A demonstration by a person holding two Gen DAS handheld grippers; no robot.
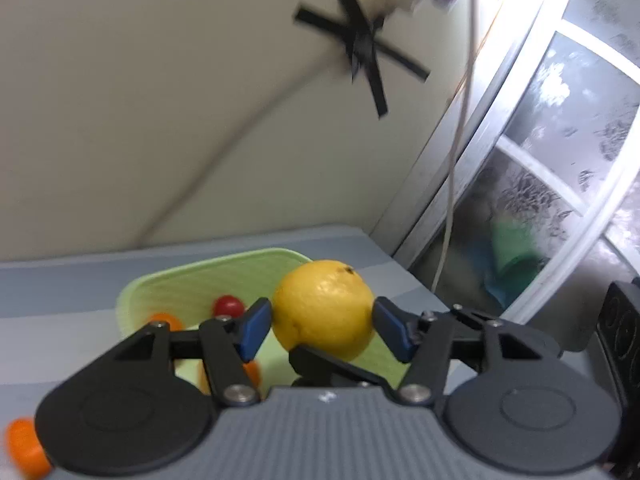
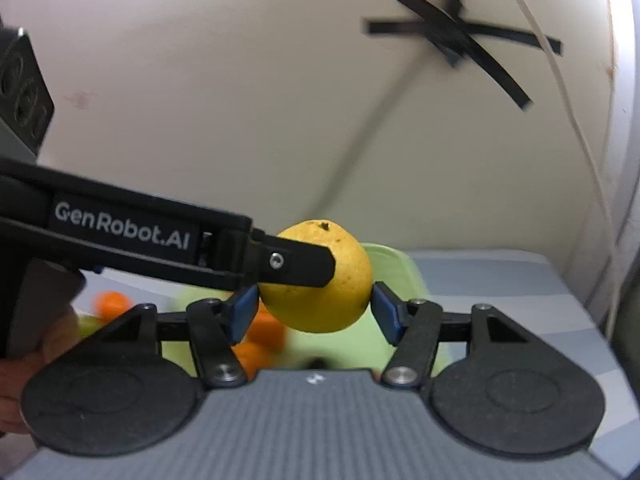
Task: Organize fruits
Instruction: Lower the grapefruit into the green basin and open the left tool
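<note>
- The yellow citrus fruit [image 1: 323, 309] is held in the air above the green tray [image 1: 208, 276], with both tools on it at once.
- The left gripper [image 1: 318, 326] has its jaws clamped on the fruit, 1 blue pad [image 1: 253, 326] on each side.
- In the right wrist view, the right gripper [image 2: 314, 310] also has its jaws pressed against the fruit [image 2: 340, 292]; the left tool's black finger [image 2: 296, 266] crosses in front of it (so 2 pairs of jaws share 1 fruit).
- A red fruit [image 1: 228, 306] and orange fruits [image 1: 166, 320] lie in the tray.
- Another orange fruit [image 1: 24, 446] sits outside the tray, on the striped grey table [image 1: 60, 300].
</note>
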